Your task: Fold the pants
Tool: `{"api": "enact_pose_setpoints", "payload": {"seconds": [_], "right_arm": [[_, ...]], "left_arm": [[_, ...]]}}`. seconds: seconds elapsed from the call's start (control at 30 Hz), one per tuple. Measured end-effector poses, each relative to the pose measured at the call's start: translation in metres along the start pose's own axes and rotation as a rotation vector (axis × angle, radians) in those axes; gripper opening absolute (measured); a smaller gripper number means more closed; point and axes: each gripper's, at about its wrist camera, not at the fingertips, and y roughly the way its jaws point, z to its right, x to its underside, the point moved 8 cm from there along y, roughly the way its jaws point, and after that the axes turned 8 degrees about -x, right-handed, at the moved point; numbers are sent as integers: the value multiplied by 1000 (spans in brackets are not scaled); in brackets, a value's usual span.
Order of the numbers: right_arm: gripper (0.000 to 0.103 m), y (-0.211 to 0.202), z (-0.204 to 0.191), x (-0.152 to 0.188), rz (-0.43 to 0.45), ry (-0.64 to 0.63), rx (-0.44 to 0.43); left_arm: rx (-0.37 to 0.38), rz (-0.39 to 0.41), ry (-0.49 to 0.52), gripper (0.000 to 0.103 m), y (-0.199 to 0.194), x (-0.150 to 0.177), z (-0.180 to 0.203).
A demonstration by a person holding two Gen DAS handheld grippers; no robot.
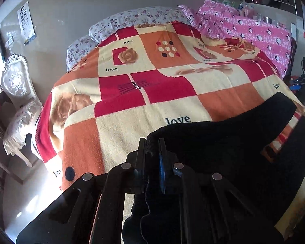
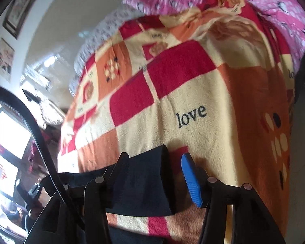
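The black pants (image 1: 229, 142) lie on the checkered "love" blanket (image 1: 132, 93) at the near right of the bed. My left gripper (image 1: 152, 142) is shut on an edge of the pants, with black fabric pinched between its jaws and hanging below. In the right wrist view my right gripper (image 2: 155, 158) is open over the blanket (image 2: 193, 81). A black pant-leg end (image 2: 142, 181) lies flat between its jaws, against the left finger (image 2: 120, 164). The blue-padded right finger (image 2: 190, 179) stands apart from the fabric.
A pink penguin quilt (image 1: 254, 28) and floral pillows (image 1: 132, 20) sit at the head of the bed. A white ornate chair (image 1: 18, 93) stands left of the bed. A black cable (image 2: 36, 130) crosses the left of the right wrist view.
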Motion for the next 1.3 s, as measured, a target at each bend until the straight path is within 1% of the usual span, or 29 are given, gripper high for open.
{"api": "enact_pose_setpoints", "payload": {"seconds": [0.03,0.07,0.1,0.17,0.23,0.27,0.3,0.37,0.43,0.47,0.5,0.57,0.73,0.9,0.97,1.03,1.07,1.13,1.2,1.3], "right_arm": [[51,8,-1,-1,-36,-10,-1],[51,21,-1,-4,-94,-18,28],[51,30,1,-5,-122,-18,41],[51,47,2,-10,-170,-47,73],[51,59,5,-13,-196,-72,132],[48,65,9,-11,-214,-69,145],[39,70,10,-9,-234,-67,145],[34,78,9,-5,-262,-71,128],[25,83,6,-3,-258,-95,112],[15,85,5,-2,-258,-95,102],[7,87,4,1,-263,-95,87],[3,84,2,4,-256,-122,95],[2,57,-8,-2,-172,-161,78],[2,19,-41,11,-122,-296,58],[2,3,-57,23,-104,-362,46],[2,-9,-71,37,-86,-420,52],[2,-19,-79,48,-73,-467,63],[2,-34,-86,66,-60,-520,62],[2,-48,-93,89,-52,-570,53],[2,-66,-93,121,-55,-607,43]], "left_arm": [[-10,-5,-7,9,1,1,0],[-19,-11,-20,9,3,1,-1],[-22,-20,-35,9,5,1,-3],[-30,-30,-58,9,8,-1,-4],[-40,-36,-67,9,10,-1,-4],[-42,-40,-71,9,11,-1,-3],[-45,-40,-71,9,12,-1,-3],[-42,-43,-78,9,14,-1,-2],[-49,-52,-89,9,16,0,-4],[-53,-56,-96,9,18,0,-5],[-55,-63,-109,9,19,1,-6],[-54,-68,-120,9,19,2,-7],[-63,-62,-123,9,10,5,-11],[-65,-24,-109,9,-21,15,-15],[-60,-11,-116,9,-34,24,-18],[-55,15,-117,9,-51,37,-18],[-51,25,-115,9,-59,45,-18],[-47,36,-109,9,-73,62,-17],[-58,38,-101,7,-87,85,-16],[-72,21,-107,6,-97,116,-16]]}}
